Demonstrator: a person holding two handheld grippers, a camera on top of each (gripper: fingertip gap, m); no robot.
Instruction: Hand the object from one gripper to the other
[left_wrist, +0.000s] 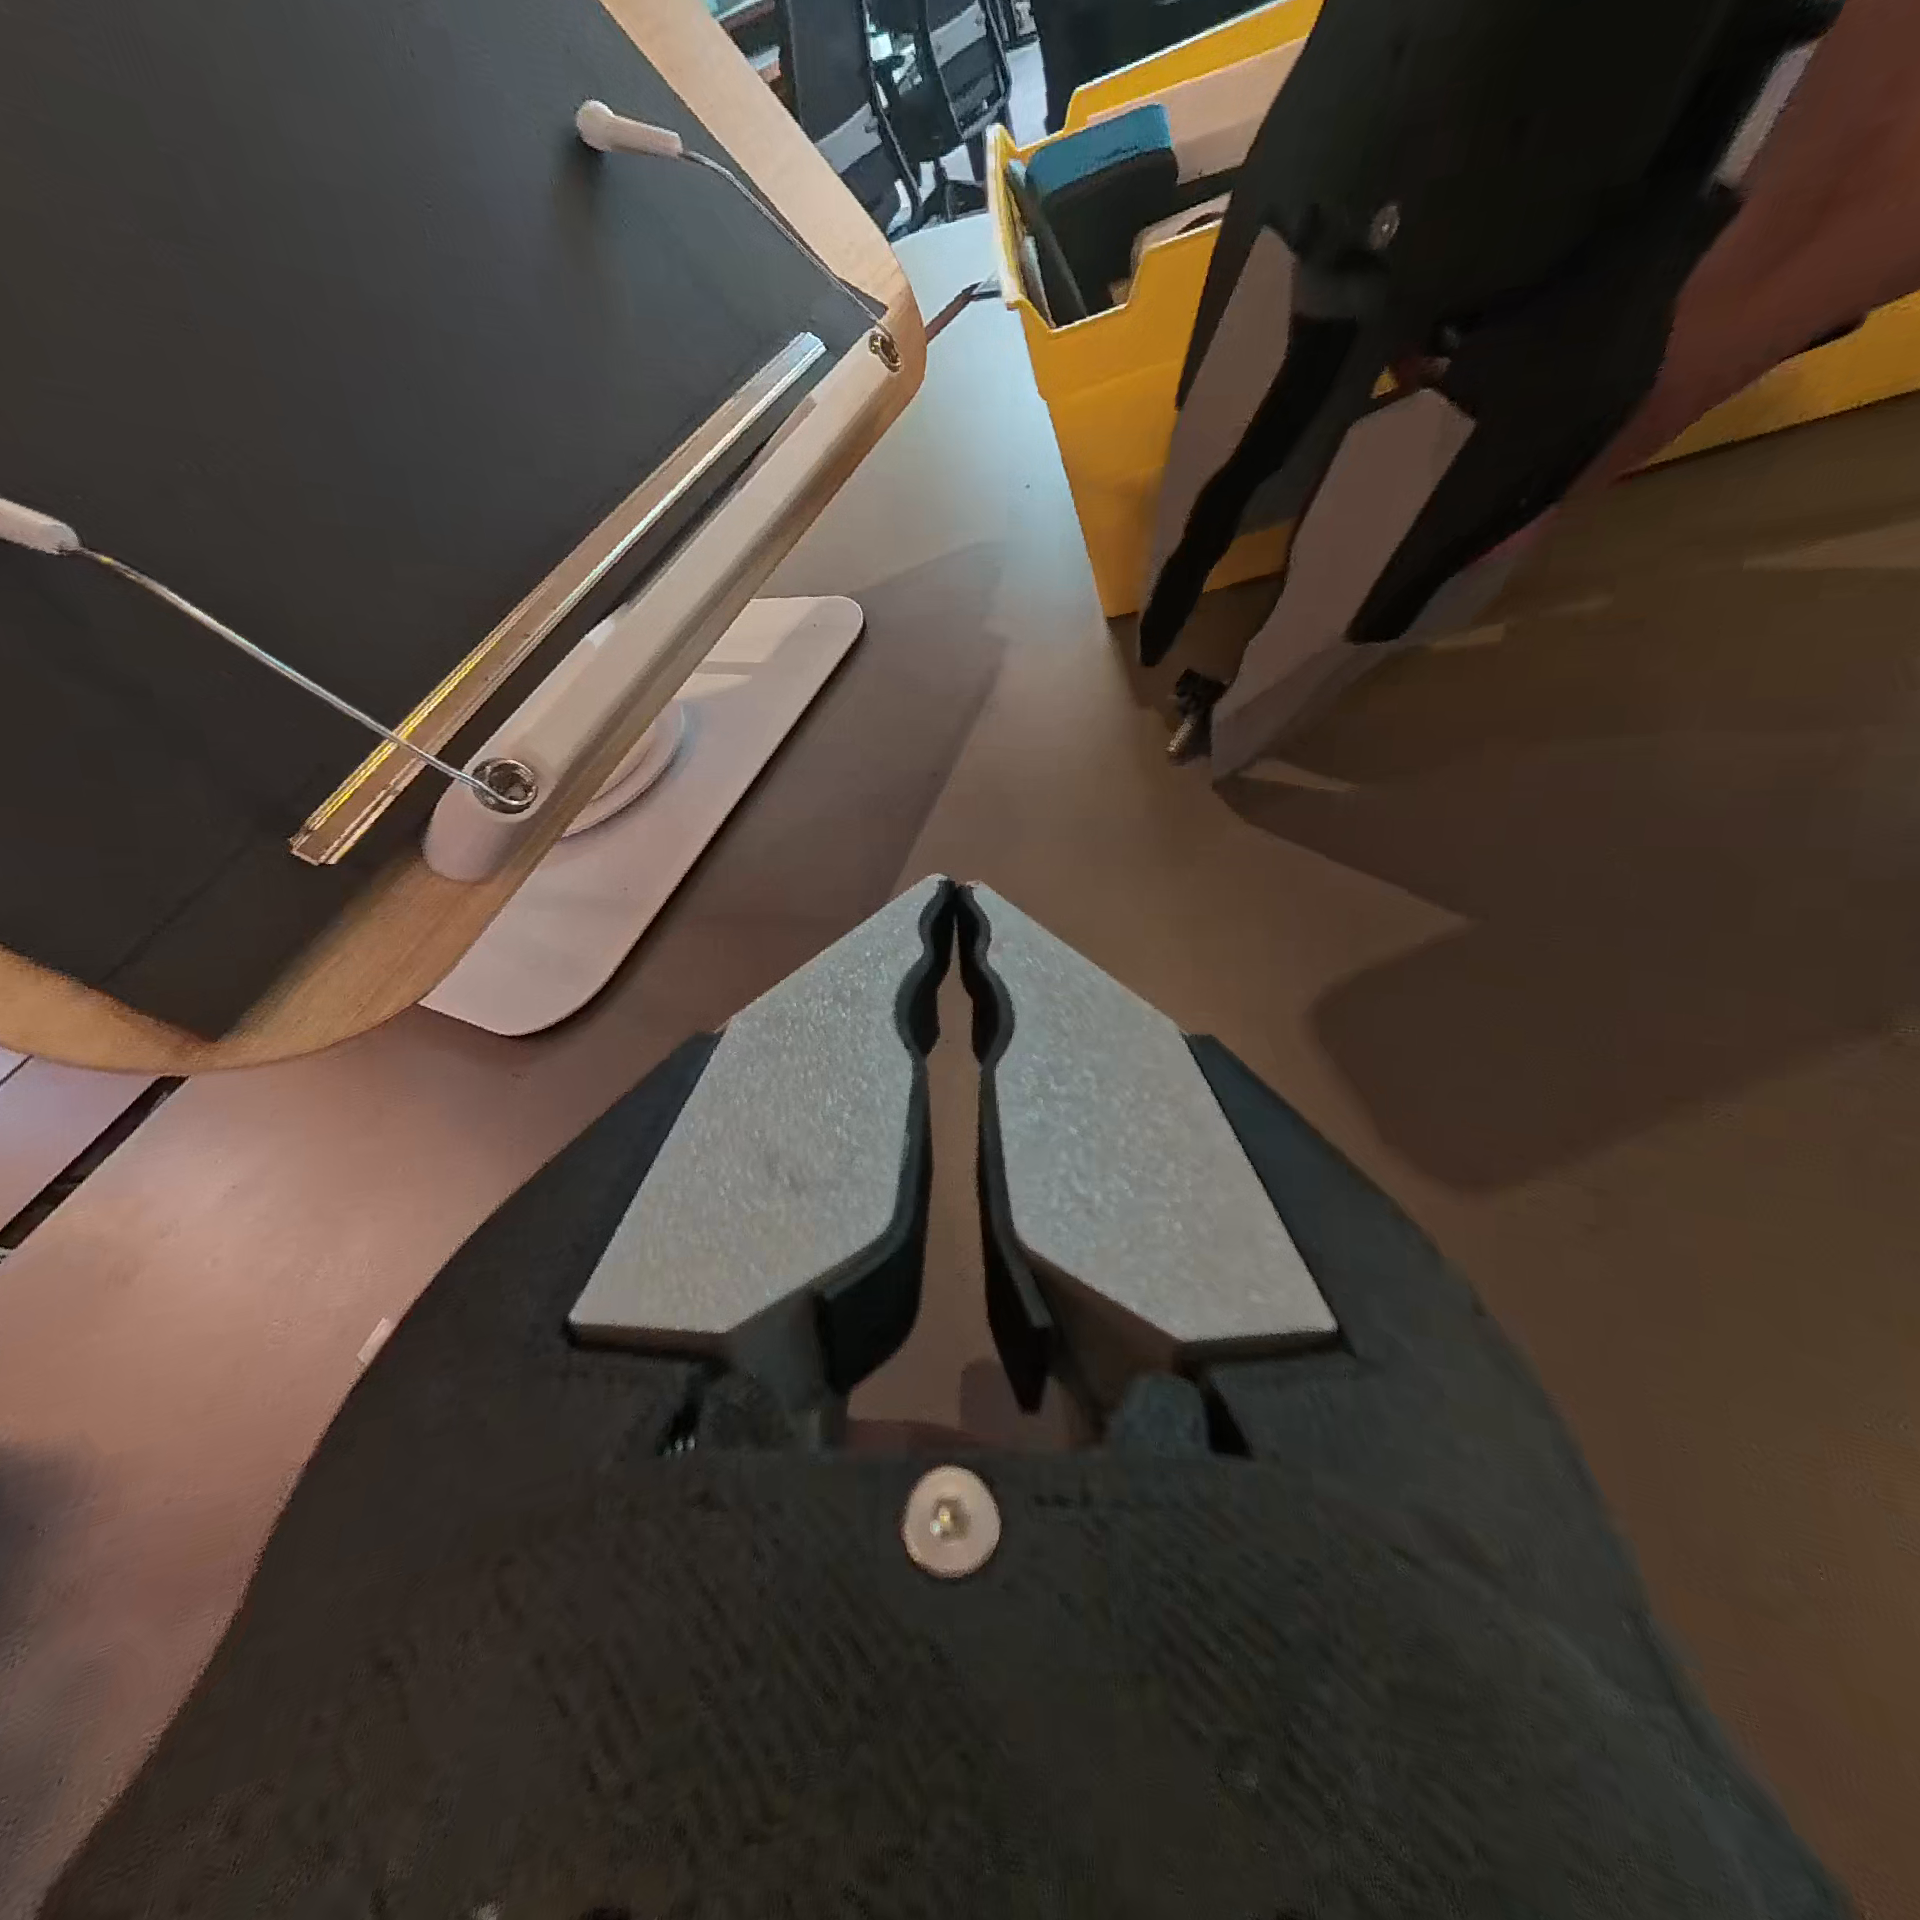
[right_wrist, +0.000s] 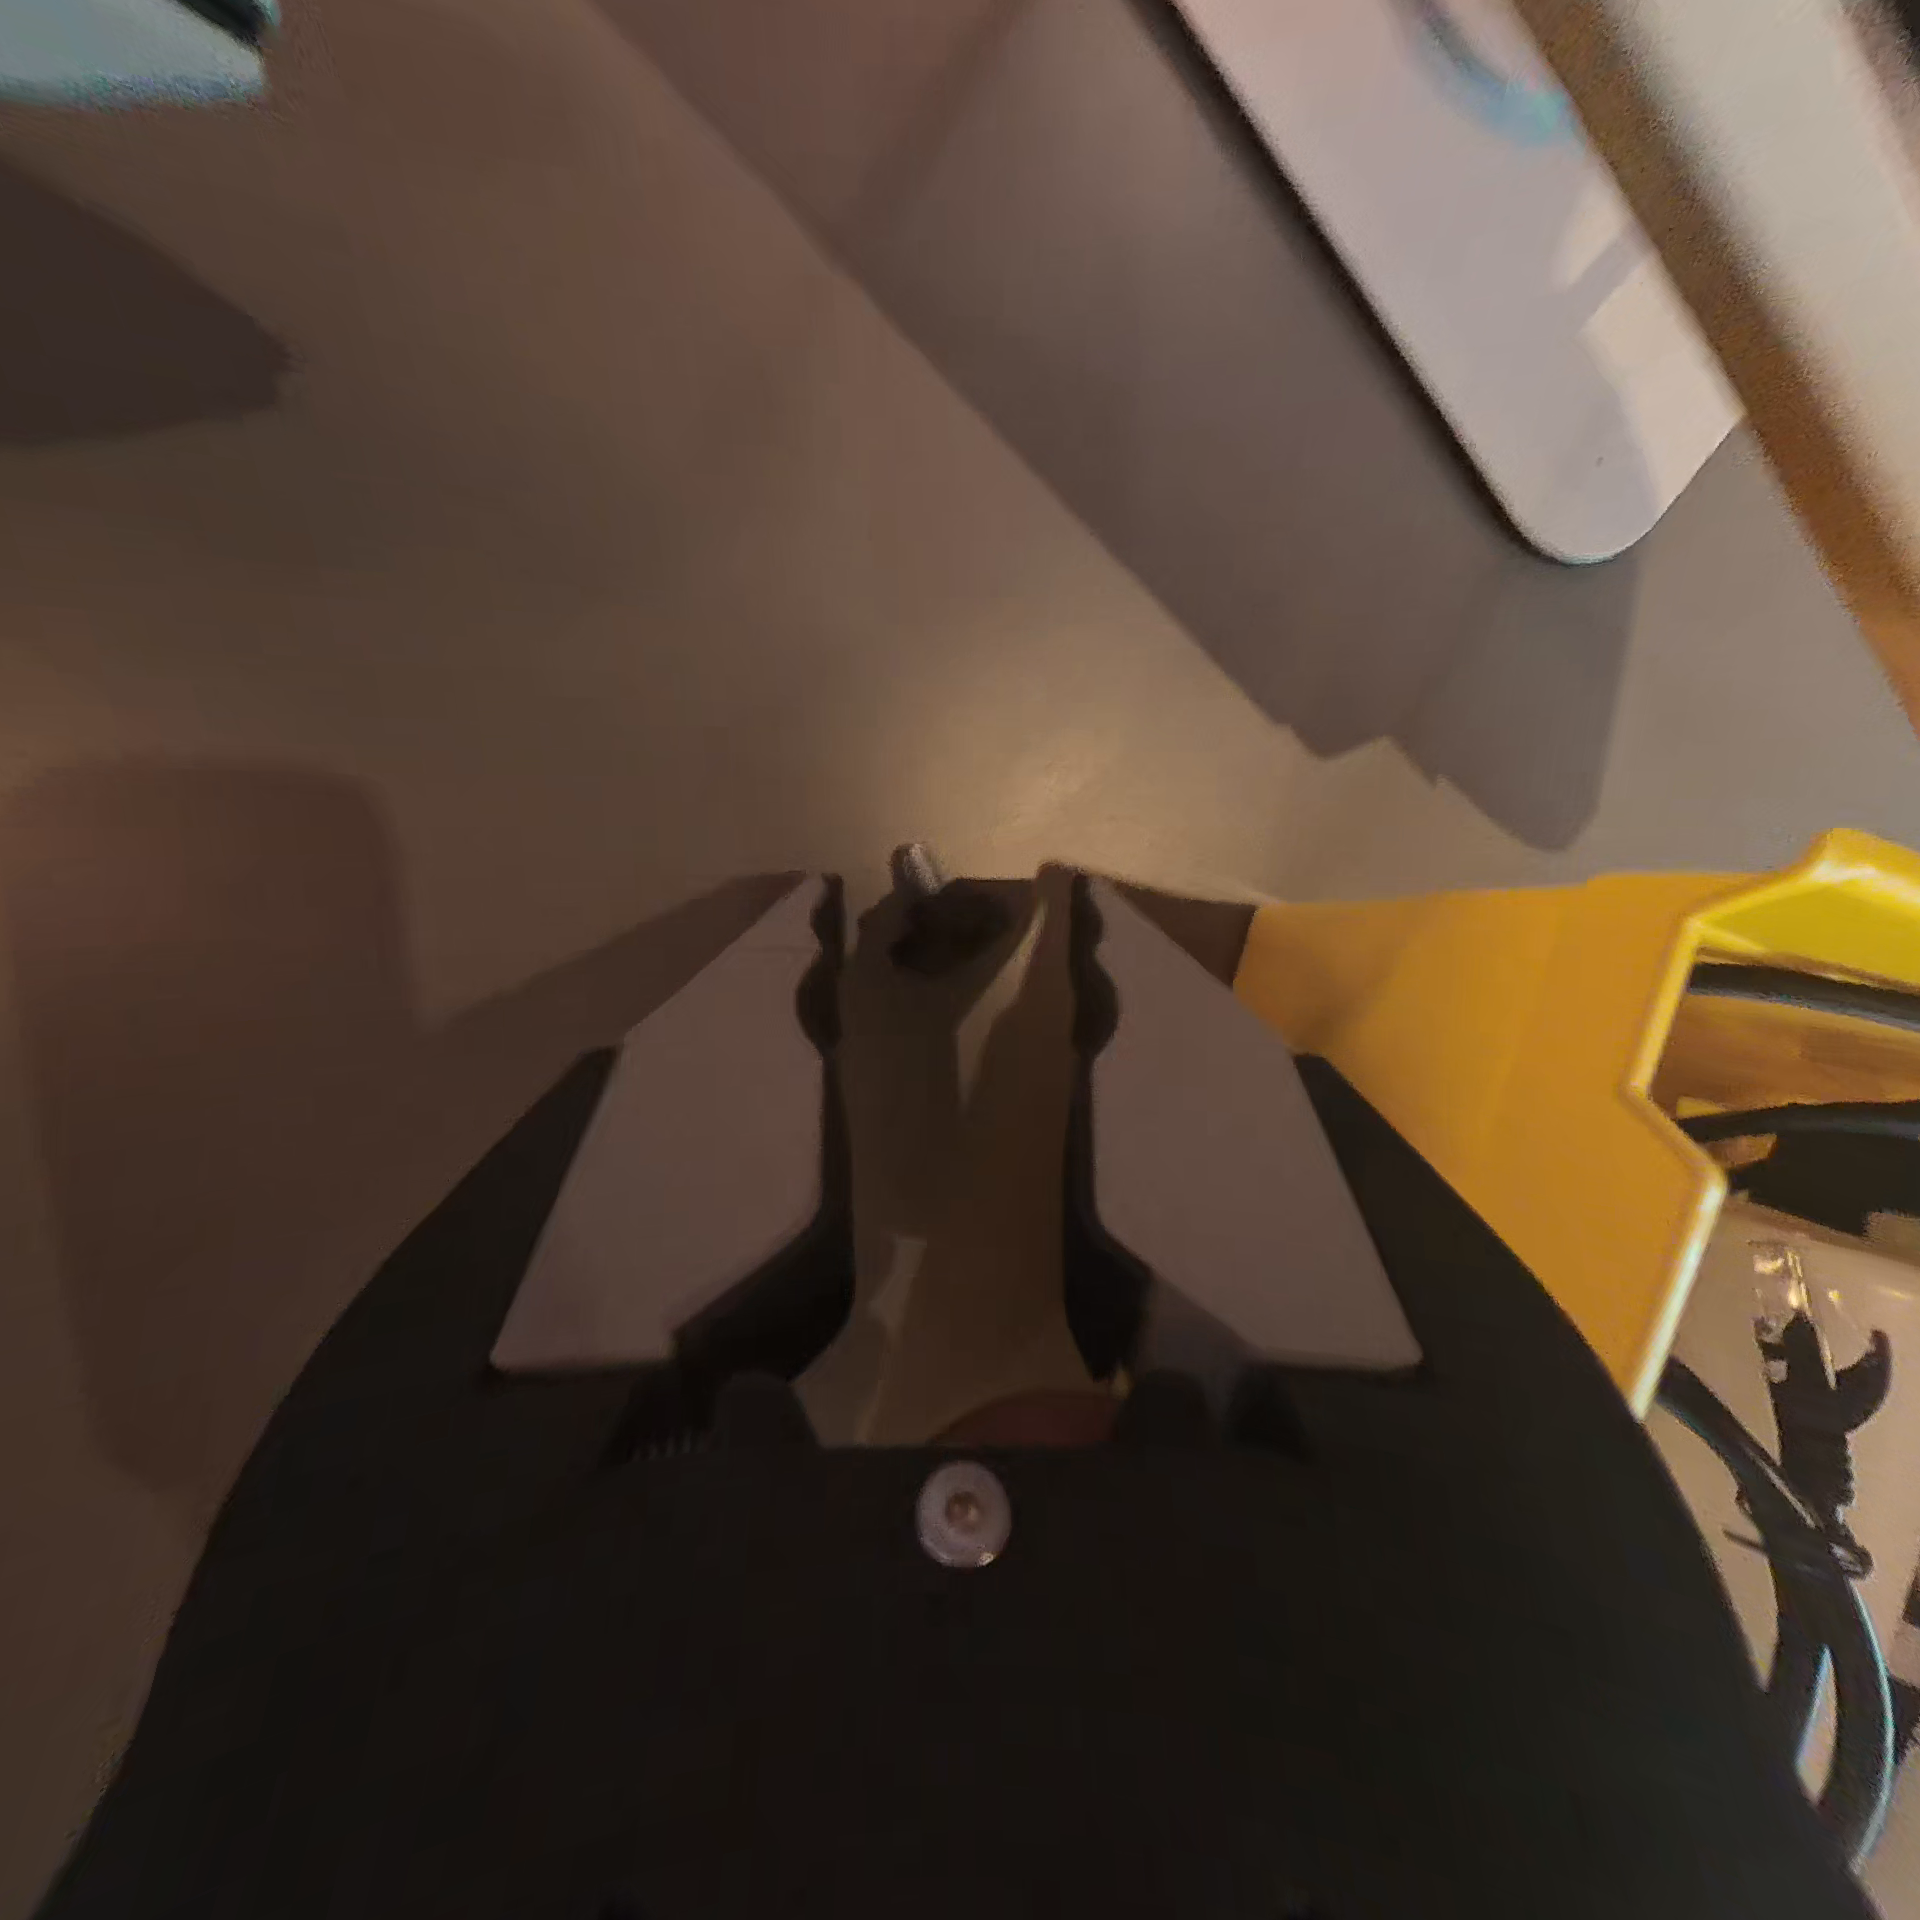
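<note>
Warm indoor light is falling from above; hard-edged shadows are lying across the brown tabletop (left_wrist: 1091, 748). Right wrist view is smearing with motion blur, dimmer. Wide-angle lens is bowing edges; glare is catching the acrylic strip (left_wrist: 582, 582)

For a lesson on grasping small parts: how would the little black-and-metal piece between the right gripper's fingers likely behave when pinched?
The small piece looks rigid, probably metal-tipped. It seems tiny beside the right gripper, so likely light. Being narrow, it may slip or roll on the table.
</note>
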